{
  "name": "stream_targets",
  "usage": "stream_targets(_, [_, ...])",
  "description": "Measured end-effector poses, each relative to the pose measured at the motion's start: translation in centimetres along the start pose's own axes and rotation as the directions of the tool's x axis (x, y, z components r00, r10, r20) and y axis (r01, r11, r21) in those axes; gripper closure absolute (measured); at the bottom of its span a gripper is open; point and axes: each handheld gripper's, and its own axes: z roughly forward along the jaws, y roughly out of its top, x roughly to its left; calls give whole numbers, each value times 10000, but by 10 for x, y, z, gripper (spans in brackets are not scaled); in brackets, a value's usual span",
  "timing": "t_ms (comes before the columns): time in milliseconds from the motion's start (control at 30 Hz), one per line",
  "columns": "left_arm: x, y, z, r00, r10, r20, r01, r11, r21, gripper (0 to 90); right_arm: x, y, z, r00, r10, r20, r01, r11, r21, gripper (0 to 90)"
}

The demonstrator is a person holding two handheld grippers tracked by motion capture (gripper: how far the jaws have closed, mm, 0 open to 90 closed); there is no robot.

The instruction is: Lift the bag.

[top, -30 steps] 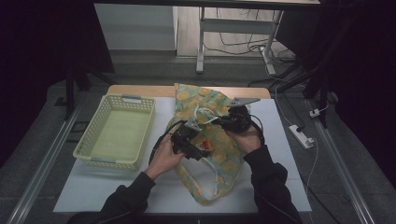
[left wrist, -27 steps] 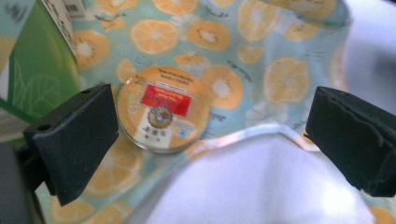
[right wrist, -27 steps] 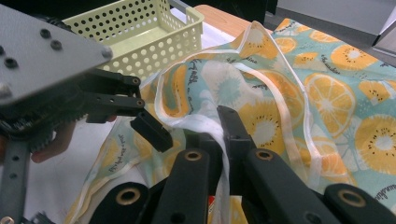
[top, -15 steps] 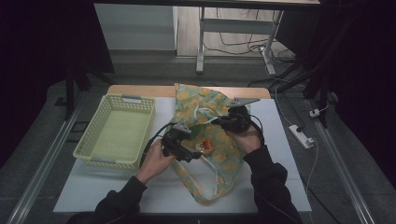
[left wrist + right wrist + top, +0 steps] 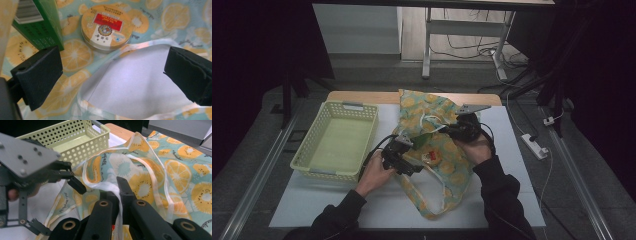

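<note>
Your high view is dim: the room around the worktop (image 5: 492,200) falls to near black and detail looks soft. Your two tool views are brighter, evenly lit without hard shadows, though the nearest black jaws blur slightly.

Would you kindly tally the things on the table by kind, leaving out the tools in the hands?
Fruit-print cloth bag: 1
Round tin: 1
Green box: 1
Pale green basket: 1
Total: 4
</note>
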Motion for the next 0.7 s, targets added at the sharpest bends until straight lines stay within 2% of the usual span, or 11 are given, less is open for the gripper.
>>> stream_targets(167, [0, -2, 11, 9998, 163, 108, -164, 9998, 134, 36, 1, 0, 1, 10000, -1, -8, 1, 10000, 49, 892])
stream_targets(367, [3, -3, 24, 9993, 380, -16, -379, 9988, 318, 42, 0, 0, 1, 10000, -2, -18, 2, 10000, 51, 891])
stream_targets(567, [5, -2, 35, 9977, 680, -54, -674, 9948, 763, 51, 0, -1, 1, 10000, -2, -19, 2, 10000, 54, 891])
stream_targets(700, [4, -4, 38, 9942, 994, -417, -943, 9896, 1086, 134, 0, -1, 1, 10000, -1, -21, 1, 10000, 54, 892])
